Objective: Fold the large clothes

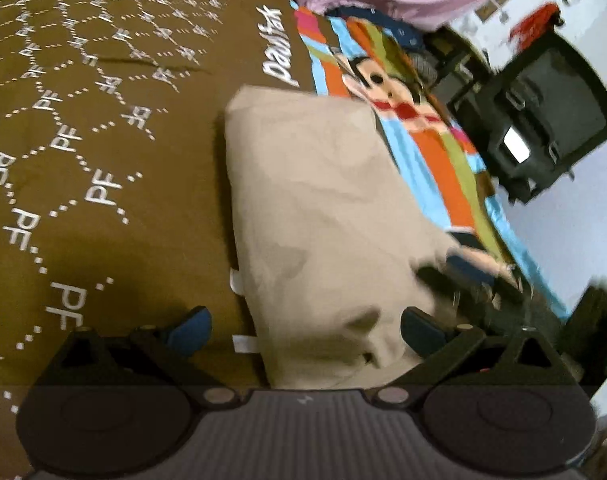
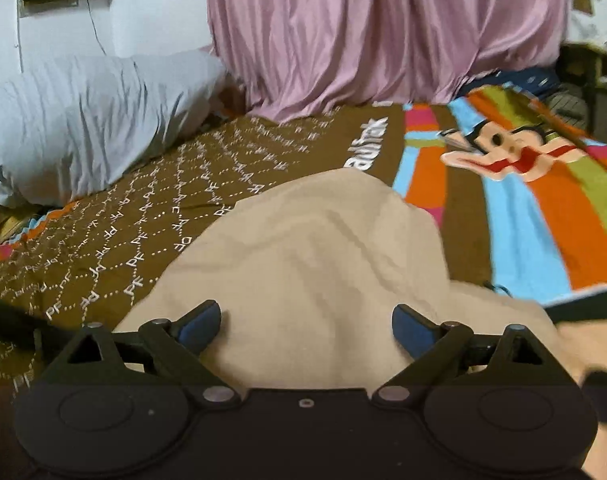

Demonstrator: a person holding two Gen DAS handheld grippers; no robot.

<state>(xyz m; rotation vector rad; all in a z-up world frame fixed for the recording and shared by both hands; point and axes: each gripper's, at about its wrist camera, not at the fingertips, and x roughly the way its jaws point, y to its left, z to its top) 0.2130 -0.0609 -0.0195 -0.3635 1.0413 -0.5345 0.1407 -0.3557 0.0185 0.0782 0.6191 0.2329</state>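
A: How are the jaws?
B: Both the left gripper (image 1: 305, 330) and the right gripper (image 2: 306, 326) stand wide apart, gripping nothing, above the beige garment (image 1: 323, 208).
A: And the garment?
B: Folded on the brown bedspread (image 1: 103, 120), pink curtain (image 2: 383, 32) behind.

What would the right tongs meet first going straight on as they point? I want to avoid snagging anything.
Most likely the beige garment bunched just ahead of the open right tongs; depth is unclear, but nothing else lies between.
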